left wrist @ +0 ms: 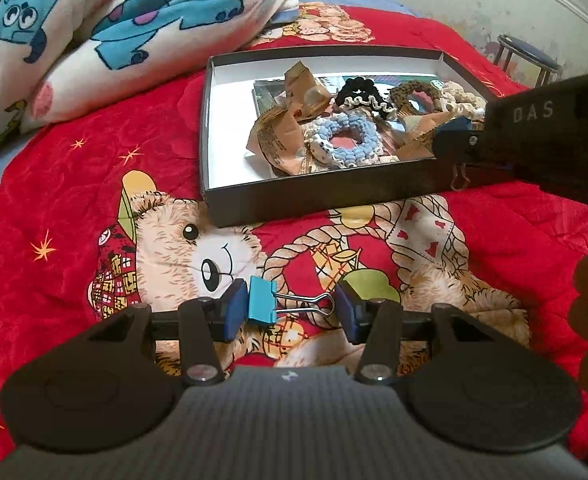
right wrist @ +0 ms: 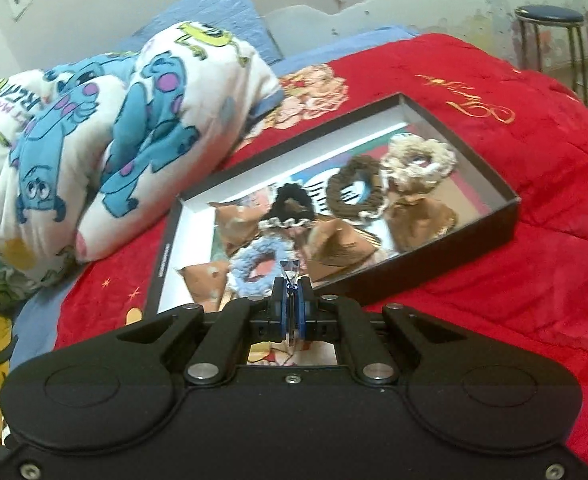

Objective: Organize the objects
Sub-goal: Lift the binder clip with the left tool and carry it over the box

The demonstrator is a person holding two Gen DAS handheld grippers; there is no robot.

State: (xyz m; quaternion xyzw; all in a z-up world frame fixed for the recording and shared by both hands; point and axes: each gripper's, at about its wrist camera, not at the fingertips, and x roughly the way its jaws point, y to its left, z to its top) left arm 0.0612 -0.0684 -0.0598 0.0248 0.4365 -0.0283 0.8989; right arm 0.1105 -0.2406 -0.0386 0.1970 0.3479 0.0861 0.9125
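The left gripper [left wrist: 290,312] is hovering low over the red bedspread [left wrist: 94,184], and it is holding a light blue binder clip [left wrist: 262,299] lengthwise: one blue pad is pressing the clip's body, the other is pressing the ends of its wire handles, so the jaws are standing about half apart with the clip bridging them. It is sitting just on the near side of the black shallow box [left wrist: 317,196], above the printed teddy bear.

Over on the right, the right gripper [right wrist: 292,312] is pinched almost fully together on something thin. From its own camera I am seeing a small clear, silvery tip poking up between the pads, and from the left camera a wire loop is dangling below its fingers at the box's near right corner; it is probably another binder clip [left wrist: 459,178], though the view is too blurred to be sure.

Inside the box, things are piling up: a blue and white crocheted scrunchie [left wrist: 343,136] near the front, a black scrunchie [left wrist: 359,94] behind it, a brown scrunchie [left wrist: 411,94] and a cream scrunchie [left wrist: 461,98] towards the far right, with crumpled brown wrappers [left wrist: 274,140] scattered among them. A cartoon monster blanket [left wrist: 94,20] is bunching up at the left of the bed, and a stool [right wrist: 551,40] is standing by the wall.
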